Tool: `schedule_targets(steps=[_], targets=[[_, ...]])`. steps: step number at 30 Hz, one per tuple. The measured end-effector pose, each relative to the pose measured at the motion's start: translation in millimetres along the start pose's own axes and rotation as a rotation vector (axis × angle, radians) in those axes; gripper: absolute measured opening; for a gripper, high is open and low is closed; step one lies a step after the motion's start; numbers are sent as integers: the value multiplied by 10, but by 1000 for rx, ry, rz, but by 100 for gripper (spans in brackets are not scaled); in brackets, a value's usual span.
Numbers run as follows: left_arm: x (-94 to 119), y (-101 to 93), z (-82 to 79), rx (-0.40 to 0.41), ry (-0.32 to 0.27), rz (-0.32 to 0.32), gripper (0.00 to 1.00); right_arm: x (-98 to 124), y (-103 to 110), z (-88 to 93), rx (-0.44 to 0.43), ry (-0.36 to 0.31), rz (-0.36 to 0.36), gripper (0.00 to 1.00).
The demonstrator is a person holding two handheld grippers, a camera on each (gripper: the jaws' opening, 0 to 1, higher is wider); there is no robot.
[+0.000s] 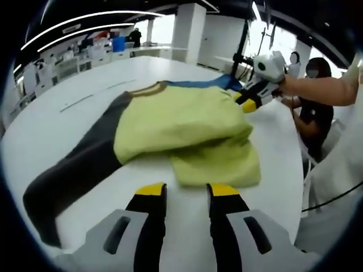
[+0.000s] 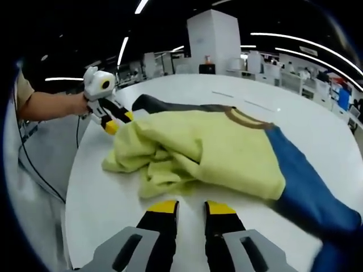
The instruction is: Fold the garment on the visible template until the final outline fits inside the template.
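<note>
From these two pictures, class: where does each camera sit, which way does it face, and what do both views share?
Left gripper view: rides the left gripper, facing across the white table at the garment's dark sleeve; the right gripper shows beyond.
Right gripper view: rides the right gripper, facing from the opposite side, blue sleeve near; left gripper and a forearm show.
Shared: garment, table, both grippers.

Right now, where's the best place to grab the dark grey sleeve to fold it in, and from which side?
Probably its cuff end. The dark grey sleeve lies flat and straight on the white table, stretching away from the bunched yellow-green body. The left gripper, jaws open, is nearer; come in low from beyond the free cuff and pinch the edge.
</note>
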State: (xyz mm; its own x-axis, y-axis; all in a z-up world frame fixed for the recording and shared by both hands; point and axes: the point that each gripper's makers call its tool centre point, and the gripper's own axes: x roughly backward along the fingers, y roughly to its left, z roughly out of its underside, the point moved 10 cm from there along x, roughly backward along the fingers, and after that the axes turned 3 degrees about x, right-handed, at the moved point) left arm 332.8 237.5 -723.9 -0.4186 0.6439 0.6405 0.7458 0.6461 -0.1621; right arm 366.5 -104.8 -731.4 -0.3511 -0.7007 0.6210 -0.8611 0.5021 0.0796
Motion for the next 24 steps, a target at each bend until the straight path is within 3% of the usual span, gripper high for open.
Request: schedule_targets(steps=[15,24], targets=[[-79,-55,-11,-17,-10,45,26,-91,6,-50,-2,-4,-13,7],[-110,-65,-39,-4,-17,44,13,-159,28,-92,25,-1,-10,1]])
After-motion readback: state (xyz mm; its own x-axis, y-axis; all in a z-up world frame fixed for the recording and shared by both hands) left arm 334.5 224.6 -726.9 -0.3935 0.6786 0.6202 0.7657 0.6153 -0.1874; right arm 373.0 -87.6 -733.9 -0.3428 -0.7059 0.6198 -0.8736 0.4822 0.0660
